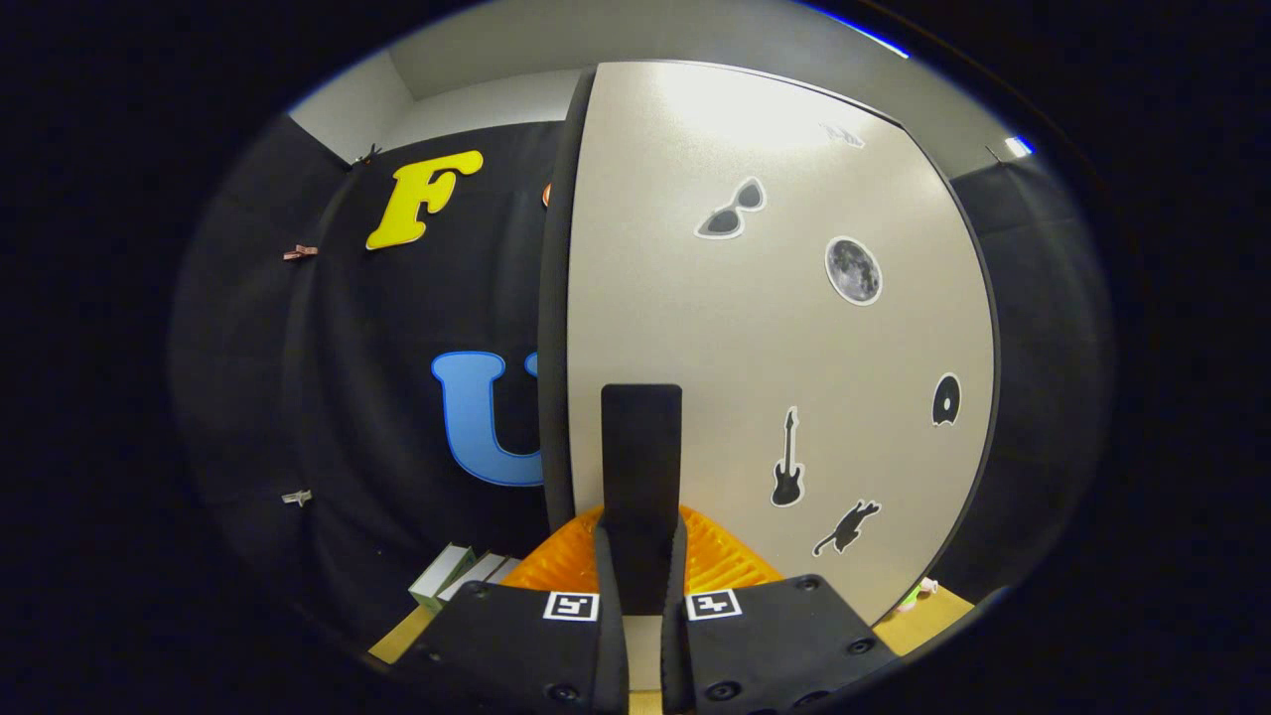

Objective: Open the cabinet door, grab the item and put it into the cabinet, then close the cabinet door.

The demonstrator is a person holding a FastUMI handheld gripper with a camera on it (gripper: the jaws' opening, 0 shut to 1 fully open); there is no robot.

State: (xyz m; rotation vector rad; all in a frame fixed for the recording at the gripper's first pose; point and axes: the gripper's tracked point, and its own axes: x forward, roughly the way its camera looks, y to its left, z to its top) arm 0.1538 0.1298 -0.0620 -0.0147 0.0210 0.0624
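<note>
The beige cabinet door (775, 328) stands close in front of me, dotted with small dark stickers. Its dark side edge (554, 298) shows on the left. A flat black handle (641, 447) sticks out from the door's lower part, near that edge. My gripper (641, 541) holds this handle, with a finger pressed against each side of it. A small pale green thing (916, 594) lies on the table past the door's lower right corner; I cannot tell what it is.
A few green-and-white boxes (449, 578) lie on the wooden tabletop (402, 638) left of the fingers, near the black cloth wall (328, 397). Metal clips (299, 252) hang on that wall.
</note>
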